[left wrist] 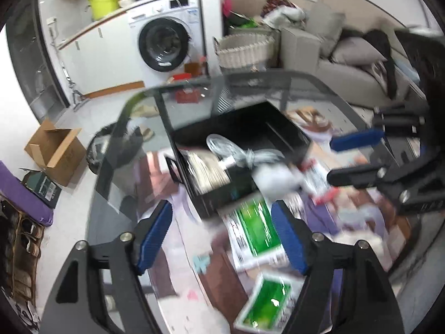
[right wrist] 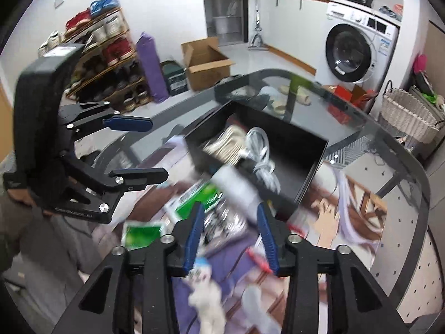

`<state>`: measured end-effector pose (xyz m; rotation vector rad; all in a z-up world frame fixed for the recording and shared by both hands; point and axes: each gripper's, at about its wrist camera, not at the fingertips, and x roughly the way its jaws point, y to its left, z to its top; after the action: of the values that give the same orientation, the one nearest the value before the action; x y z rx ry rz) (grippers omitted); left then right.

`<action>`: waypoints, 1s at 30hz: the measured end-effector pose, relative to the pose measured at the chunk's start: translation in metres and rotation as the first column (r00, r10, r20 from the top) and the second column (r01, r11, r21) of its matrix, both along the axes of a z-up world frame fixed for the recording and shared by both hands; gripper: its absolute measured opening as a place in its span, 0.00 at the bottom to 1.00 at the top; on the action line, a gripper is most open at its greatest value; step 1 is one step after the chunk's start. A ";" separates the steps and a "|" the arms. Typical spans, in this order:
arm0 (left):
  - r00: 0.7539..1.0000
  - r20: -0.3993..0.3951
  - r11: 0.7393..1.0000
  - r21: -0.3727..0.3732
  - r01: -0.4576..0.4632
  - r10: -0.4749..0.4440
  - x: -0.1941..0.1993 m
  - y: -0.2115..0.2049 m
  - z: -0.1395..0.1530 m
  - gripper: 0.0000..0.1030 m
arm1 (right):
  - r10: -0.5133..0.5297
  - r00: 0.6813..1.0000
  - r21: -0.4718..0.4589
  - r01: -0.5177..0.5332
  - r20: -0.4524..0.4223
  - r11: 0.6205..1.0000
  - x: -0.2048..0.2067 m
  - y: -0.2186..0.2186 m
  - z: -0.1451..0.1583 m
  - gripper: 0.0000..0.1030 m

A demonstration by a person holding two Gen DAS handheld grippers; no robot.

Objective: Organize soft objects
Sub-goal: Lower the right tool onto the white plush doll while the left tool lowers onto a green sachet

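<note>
On the left, your left tongs hang apart and empty over the green packets, close to the near wall of the black box; a hasty swing could knock it toward the glass surface edge. To the right, your right tongs stand parted around a blurred white soft item at the box rim; whether it is gripped cannot be told, so it may fall outside.

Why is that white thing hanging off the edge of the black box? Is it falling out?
It does look odd: the white soft item lies across the black box rim, half in and half out. The picture is blurry, so I cannot tell if it is falling. Both tools are open, neither holding it.
</note>
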<state>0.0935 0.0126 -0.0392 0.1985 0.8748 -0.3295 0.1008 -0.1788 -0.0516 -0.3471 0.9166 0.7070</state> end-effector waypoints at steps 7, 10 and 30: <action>0.994 -0.098 0.998 0.009 0.057 -0.055 -0.029 -0.002 -0.027 0.73 | 0.036 0.996 -0.012 -0.037 -0.080 0.999 -0.027 -0.005 -0.020 0.45; 0.981 -0.166 0.995 -0.041 0.096 -0.102 -0.038 -0.007 -0.033 0.73 | 0.068 0.988 -0.048 -0.075 -0.135 0.996 -0.036 0.001 -0.033 0.46; 0.938 -0.292 0.979 0.023 0.201 -0.185 -0.048 -0.031 -0.066 0.73 | 0.116 0.962 -0.217 -0.171 -0.248 0.961 -0.045 0.015 -0.086 0.47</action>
<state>0.0453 -0.0182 -0.1050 0.2912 1.1572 -0.5287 0.0554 -0.1637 -0.1379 -0.5555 1.2133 0.7856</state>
